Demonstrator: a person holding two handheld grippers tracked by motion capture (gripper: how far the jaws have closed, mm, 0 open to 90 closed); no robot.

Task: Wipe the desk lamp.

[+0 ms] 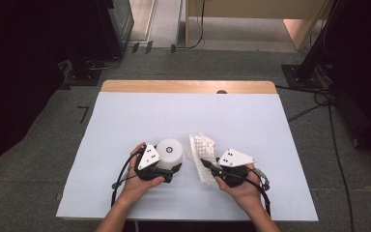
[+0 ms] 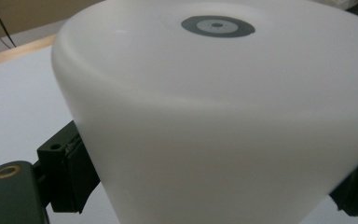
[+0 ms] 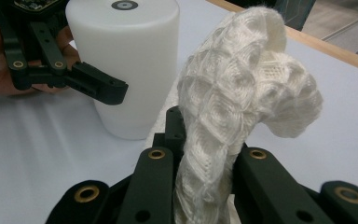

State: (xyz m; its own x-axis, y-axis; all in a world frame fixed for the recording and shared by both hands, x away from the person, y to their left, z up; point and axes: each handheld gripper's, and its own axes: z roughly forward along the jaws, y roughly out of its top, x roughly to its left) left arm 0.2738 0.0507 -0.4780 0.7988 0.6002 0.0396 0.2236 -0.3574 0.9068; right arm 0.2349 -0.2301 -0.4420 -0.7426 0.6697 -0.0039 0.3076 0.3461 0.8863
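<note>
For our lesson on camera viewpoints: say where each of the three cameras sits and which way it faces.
High view: above the person's side, facing forward and down on the table; forearms, hands, both hand-held grippers show.
Left gripper view: rides the left hand-held gripper, facing the white cylinder between its jaws.
Right gripper view: rides the right hand-held gripper, facing the knitted cloth it clamps.
All three share the cylinder.

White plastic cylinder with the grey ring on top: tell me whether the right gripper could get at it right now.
Probably not yet: the right gripper is shut on the white knitted cloth, and the left gripper already clamps the white plastic cylinder. Otherwise it stands close by.
</note>
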